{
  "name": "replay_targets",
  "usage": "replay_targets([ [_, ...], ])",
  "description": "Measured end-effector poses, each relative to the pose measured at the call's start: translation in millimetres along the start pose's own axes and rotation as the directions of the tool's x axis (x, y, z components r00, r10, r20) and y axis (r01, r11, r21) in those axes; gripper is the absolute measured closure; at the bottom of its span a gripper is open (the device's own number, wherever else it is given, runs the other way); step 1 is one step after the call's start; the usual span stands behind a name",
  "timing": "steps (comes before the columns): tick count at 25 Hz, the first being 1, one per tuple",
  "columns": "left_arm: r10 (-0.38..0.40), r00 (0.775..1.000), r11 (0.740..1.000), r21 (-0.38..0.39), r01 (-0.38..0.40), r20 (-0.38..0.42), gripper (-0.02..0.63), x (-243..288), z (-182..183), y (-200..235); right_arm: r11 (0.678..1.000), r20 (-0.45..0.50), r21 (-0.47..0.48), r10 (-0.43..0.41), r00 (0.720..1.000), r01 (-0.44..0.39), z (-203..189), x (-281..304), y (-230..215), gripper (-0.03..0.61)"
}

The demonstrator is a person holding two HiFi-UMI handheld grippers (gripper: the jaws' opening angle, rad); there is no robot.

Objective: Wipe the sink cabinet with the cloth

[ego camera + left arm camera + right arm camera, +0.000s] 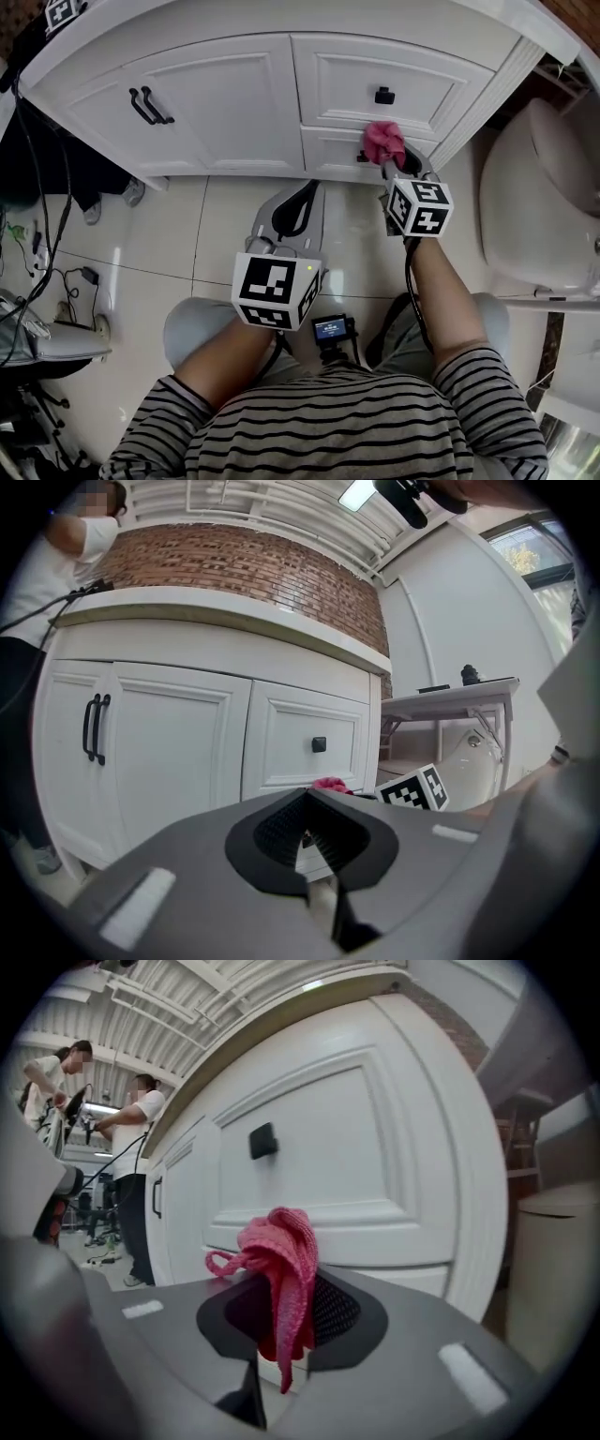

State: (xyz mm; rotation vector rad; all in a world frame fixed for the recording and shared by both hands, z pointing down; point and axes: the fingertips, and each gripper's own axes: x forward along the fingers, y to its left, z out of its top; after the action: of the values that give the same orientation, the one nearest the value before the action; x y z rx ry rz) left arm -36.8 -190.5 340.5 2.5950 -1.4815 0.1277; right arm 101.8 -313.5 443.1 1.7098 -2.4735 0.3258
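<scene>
The white sink cabinet has two doors with black handles on the left and drawers with black knobs on the right. My right gripper is shut on a pink cloth, which is bunched up against the lower drawer front. In the right gripper view the cloth sticks up out of the gripper just below the upper drawer. My left gripper hangs shut and empty over the floor tiles, short of the cabinet; its jaws meet at the tip.
A white toilet stands right of the cabinet. Cables and a charger lie on the floor at the left. A white table stands beyond the cabinet's right end. Two people stand far off to the left.
</scene>
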Motion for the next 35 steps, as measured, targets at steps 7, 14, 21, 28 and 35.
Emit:
replay_targets([
  [7,-0.024,1.0,1.0,-0.005,0.024,0.003,0.613,-4.1,0.3,-13.9,0.952,-0.022,0.167,-0.258,0.966,0.258,-12.1,-50.2,-98.4,0.502],
  [14,-0.017,0.999,0.999,-0.034,0.018,0.03,0.613,-15.6,9.0,-4.6,0.992,0.08,0.123,0.021,0.997,-0.03,3.4,-20.4,10.6,0.505],
  [21,0.011,0.999,0.999,-0.034,-0.01,0.03,0.612,-15.9,9.8,11.9,0.985,-0.063,0.01,0.173,0.983,-0.172,-41.3,44.5,83.5,0.505],
  [28,-0.005,1.0,0.996,-0.084,0.007,0.018,0.614,-11.8,5.6,15.6,0.986,-0.013,0.164,0.039,0.999,-0.036,-39.2,11.1,4.7,0.505],
  [35,-0.021,1.0,0.997,-0.074,0.021,0.003,0.612,-9.4,1.6,3.7,0.95,-0.029,0.273,-0.15,0.988,0.152,-55.3,-22.0,-73.6,0.505],
])
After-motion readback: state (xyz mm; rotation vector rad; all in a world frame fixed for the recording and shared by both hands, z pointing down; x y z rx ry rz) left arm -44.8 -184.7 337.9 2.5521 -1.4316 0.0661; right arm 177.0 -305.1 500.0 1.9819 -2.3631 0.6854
